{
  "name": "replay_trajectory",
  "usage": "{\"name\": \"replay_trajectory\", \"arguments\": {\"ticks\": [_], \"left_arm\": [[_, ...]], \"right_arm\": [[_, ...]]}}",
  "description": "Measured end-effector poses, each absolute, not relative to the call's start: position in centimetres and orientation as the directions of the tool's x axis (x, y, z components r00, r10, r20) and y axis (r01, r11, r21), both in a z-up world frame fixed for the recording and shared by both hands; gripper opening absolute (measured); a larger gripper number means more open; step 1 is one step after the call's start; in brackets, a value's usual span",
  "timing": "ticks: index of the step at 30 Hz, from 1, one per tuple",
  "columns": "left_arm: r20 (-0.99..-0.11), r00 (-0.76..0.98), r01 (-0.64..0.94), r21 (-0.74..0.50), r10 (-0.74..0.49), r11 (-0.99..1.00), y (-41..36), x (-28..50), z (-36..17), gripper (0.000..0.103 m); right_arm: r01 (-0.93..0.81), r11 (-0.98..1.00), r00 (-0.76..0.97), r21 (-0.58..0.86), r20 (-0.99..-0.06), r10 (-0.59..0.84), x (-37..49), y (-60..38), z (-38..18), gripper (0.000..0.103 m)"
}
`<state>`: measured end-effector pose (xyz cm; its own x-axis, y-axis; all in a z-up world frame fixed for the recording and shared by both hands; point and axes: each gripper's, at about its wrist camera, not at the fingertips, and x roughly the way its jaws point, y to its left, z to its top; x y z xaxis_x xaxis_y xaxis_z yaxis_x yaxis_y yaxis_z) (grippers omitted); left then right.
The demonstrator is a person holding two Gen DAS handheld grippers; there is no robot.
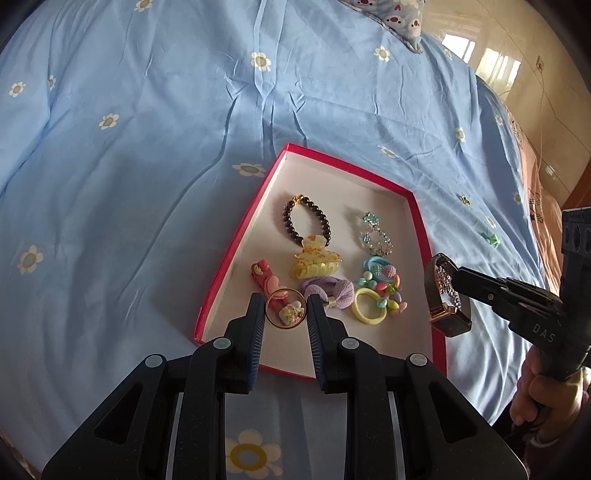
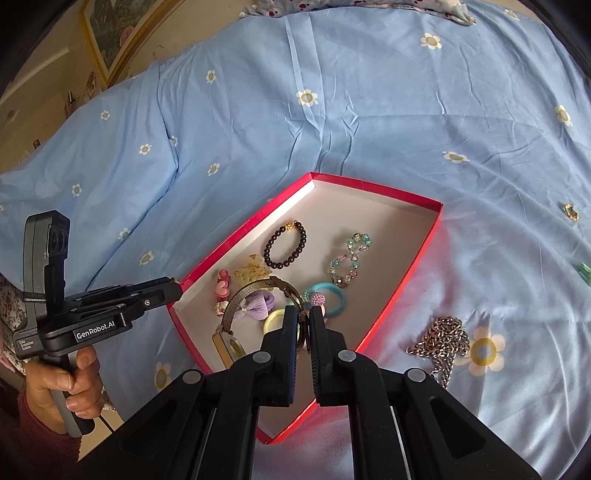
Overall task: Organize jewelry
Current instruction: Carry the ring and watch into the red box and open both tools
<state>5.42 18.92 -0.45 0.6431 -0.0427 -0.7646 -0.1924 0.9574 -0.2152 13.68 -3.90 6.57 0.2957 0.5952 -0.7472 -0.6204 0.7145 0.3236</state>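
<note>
A red-rimmed box (image 1: pixel 236 240) (image 2: pixel 413 266) lies on the blue flowered bedsheet and holds a dark bead bracelet (image 1: pixel 308 221) (image 2: pixel 286 245), a crystal bracelet (image 1: pixel 375 236) (image 2: pixel 349 264), a yellow claw clip (image 1: pixel 317 264), hair ties and clips. My left gripper (image 1: pixel 285 308) is shut on a thin gold ring (image 1: pixel 271 317) above the box's near left corner. My right gripper (image 2: pixel 303 325) (image 1: pixel 452 284) is shut on the band of a gold mesh watch (image 2: pixel 255 299) (image 1: pixel 448 295), held above the box's right edge.
A silver chain (image 2: pixel 439 339) lies on the sheet right of the box. A small green piece (image 1: pixel 490 238) (image 2: pixel 585 273) and a small gold piece (image 2: pixel 571 212) lie farther right. A pillow (image 1: pixel 391 14) is at the far edge.
</note>
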Motion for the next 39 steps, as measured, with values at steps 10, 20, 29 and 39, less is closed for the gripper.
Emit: {"name": "replay_trajectory", "arguments": {"ticks": [10, 20, 29, 39], "left_arm": [[-0.796, 0.605, -0.195, -0.177, -0.023, 0.965, 18.9, 6.7, -2.6, 0.021], [-0.823, 0.568, -0.182, -0.13, -0.004, 0.975, 18.9, 7.4, -4.4, 0.021], [-0.834, 0.553, -0.162, -0.105, 0.002, 0.981, 18.6, 7.8, -4.6, 0.021], [-0.849, 0.527, -0.144, -0.053, 0.032, 0.988, 17.8, 8.3, -5.0, 0.021]], "right_arm": [[-0.625, 0.717, 0.264, 0.309, -0.781, 0.566, 13.9, -2.7, 4.3, 0.006], [-0.64, 0.722, 0.25, 0.264, -0.817, 0.52, 14.4, -1.4, 2.5, 0.006], [-0.653, 0.717, 0.228, 0.245, -0.839, 0.494, 14.5, -0.5, 1.3, 0.006], [-0.658, 0.713, 0.221, 0.243, -0.843, 0.49, 14.6, -0.4, 1.2, 0.007]]}}
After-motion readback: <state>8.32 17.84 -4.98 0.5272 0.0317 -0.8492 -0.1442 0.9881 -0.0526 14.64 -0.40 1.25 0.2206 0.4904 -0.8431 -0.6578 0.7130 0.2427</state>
